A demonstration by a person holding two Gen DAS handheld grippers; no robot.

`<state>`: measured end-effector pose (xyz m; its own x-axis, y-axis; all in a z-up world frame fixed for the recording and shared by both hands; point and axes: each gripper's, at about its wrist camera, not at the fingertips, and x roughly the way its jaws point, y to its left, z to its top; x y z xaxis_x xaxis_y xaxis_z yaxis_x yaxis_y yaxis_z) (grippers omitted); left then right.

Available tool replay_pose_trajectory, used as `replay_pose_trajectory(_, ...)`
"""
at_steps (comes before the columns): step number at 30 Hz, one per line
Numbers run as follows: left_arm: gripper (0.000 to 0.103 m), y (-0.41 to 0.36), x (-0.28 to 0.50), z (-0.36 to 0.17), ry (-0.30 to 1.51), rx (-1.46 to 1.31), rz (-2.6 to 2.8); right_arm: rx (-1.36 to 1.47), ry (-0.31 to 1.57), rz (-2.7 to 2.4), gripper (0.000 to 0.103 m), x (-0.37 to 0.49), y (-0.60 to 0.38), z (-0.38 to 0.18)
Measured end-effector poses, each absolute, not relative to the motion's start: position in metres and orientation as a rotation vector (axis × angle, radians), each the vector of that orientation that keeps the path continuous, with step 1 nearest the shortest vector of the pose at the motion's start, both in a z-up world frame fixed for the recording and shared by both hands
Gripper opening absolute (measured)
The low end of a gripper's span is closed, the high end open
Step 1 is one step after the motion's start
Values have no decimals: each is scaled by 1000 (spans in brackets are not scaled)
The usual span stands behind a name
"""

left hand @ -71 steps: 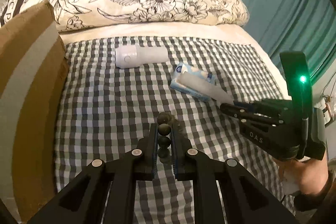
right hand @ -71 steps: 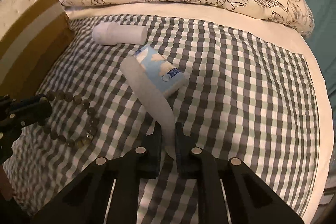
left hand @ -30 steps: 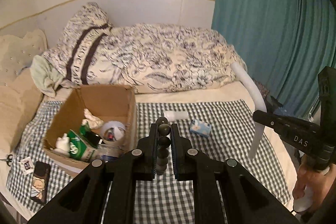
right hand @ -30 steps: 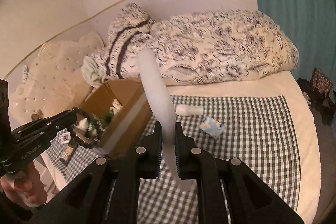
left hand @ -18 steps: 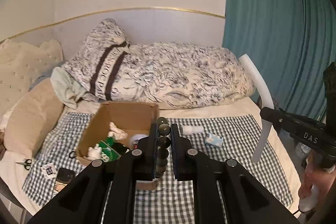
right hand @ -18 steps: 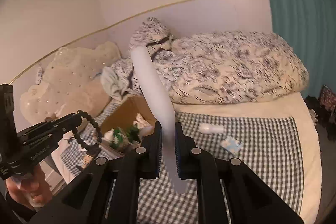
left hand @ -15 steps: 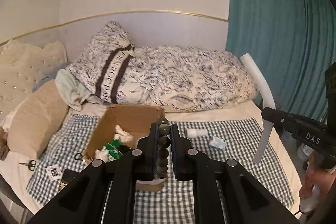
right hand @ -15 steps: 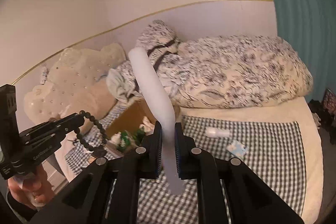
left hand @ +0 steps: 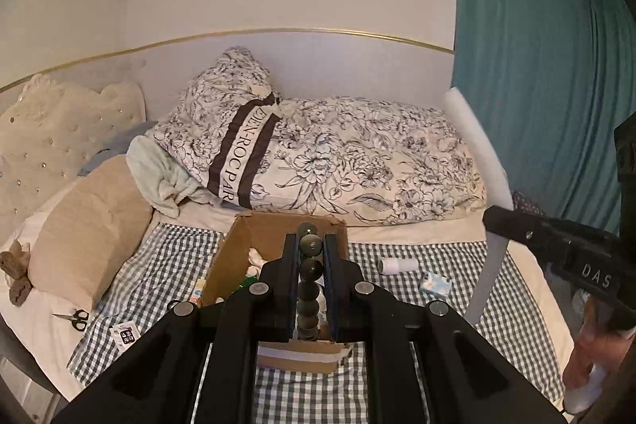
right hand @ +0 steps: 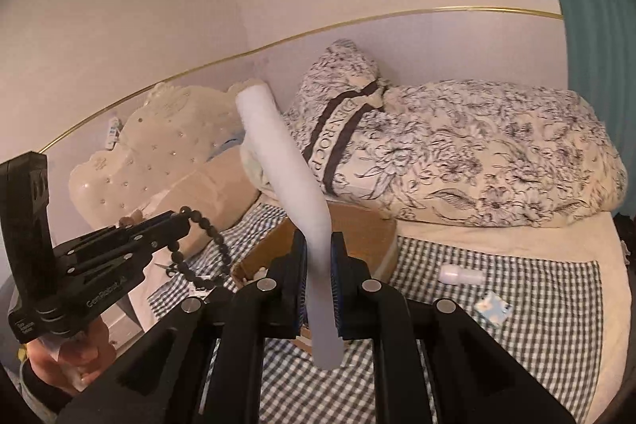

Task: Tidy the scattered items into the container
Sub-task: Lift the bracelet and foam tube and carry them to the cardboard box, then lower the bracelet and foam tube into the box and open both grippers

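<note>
Dark, round beads [left hand: 308, 275] on a string were pinched between the jaws of the left gripper [left hand: 309, 257], which was clamped on the strand; in the right wrist view the rest of the strand [right hand: 198, 249] hung in a loop below that gripper's tip, clear of the bed. The right gripper [right hand: 318, 257] was clamped on a long white foam tube [right hand: 286, 161], held near its lower part, with the long upper length rising and leaning left and a short end projecting below the jaws. In the left wrist view the same tube [left hand: 483, 161] stood up from the right gripper's tip at the right edge.

Both grippers were held above the bed, facing the open cardboard box [left hand: 234, 245]. The box sat on the black-and-white checked cloth [left hand: 445, 265], just below the floral pillow [left hand: 357, 161], and already held several small items, white and green among them, not identifiable in detail.

A white cylindrical bottle [left hand: 397, 265] lay on its side on the cloth to the right of the box, apart from it. A small blue-and-white packet [left hand: 435, 283] lay just beside the bottle, nearer the camera. To the left of the box, a pair of scissors [left hand: 73, 317] lay on the sheet beyond the cloth's edge, and a small printed card [left hand: 125, 332] lay on the cloth's corner.

A hand [right hand: 75, 364] gripped the left gripper's handle; another hand [left hand: 588, 356] gripped the right one.
</note>
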<state>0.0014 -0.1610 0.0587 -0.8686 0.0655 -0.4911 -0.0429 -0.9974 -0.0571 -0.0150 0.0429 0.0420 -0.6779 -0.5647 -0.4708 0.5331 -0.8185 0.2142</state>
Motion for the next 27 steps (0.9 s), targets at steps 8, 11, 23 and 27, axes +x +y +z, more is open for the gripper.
replay_pose_trajectory(8, 11, -181, -29, 34, -90, -861, 2974, 758, -71, -2383, 10, -46, 9, 21)
replay_pose_trajectory(11, 11, -188, -44, 26, -102, -884, 2970, 779, -71, -2369, 10, -61, -2, 13)
replay_pose_trajectory(23, 11, -199, -105, -22, -128, -989, 2927, 887, -115, -2314, 10, -125, -36, -35)
replay_pose_trajectory(27, 11, -203, -129, -42, -134, -1030, 2912, 923, -124, -2301, 10, -146, -47, -51)
